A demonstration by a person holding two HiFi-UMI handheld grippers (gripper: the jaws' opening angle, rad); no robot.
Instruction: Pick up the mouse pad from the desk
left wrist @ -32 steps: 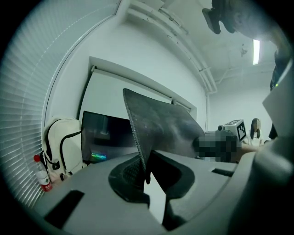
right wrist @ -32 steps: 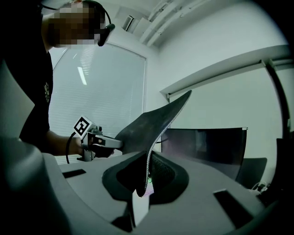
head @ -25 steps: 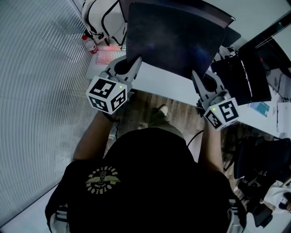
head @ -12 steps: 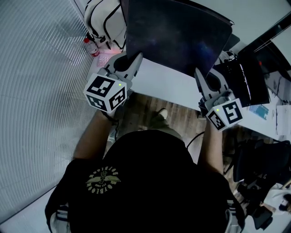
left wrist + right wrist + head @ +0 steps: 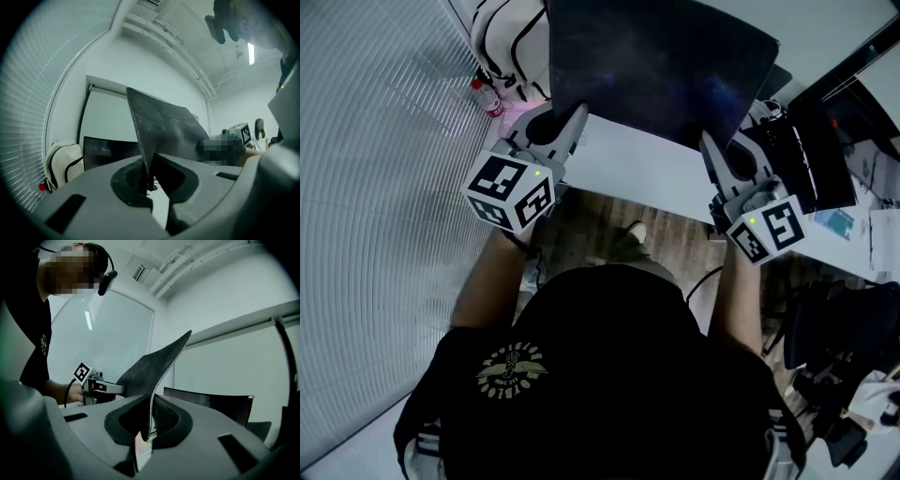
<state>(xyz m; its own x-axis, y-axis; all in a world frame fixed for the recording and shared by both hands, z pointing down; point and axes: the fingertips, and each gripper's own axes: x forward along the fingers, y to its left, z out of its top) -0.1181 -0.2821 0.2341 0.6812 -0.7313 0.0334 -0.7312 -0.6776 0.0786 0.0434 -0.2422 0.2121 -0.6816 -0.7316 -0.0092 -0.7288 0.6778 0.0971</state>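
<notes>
Over white desk (image 5: 647,173), left tongs (image 5: 580,112) and right tongs (image 5: 705,141) clench mouse pad (image 5: 661,61) (near corners, held clear).

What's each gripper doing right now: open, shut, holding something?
The left gripper is shut on the large dark flexible mouse pad, at its edge.
The right gripper is shut on the same pad's opposite side.

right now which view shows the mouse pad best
Head view: most of the dark mouse pad shows, off the desk, near corners pinched by the left hand-held gripper and right hand-held gripper. Each gripper view shows only its clamped edge and a curling slice.
</notes>
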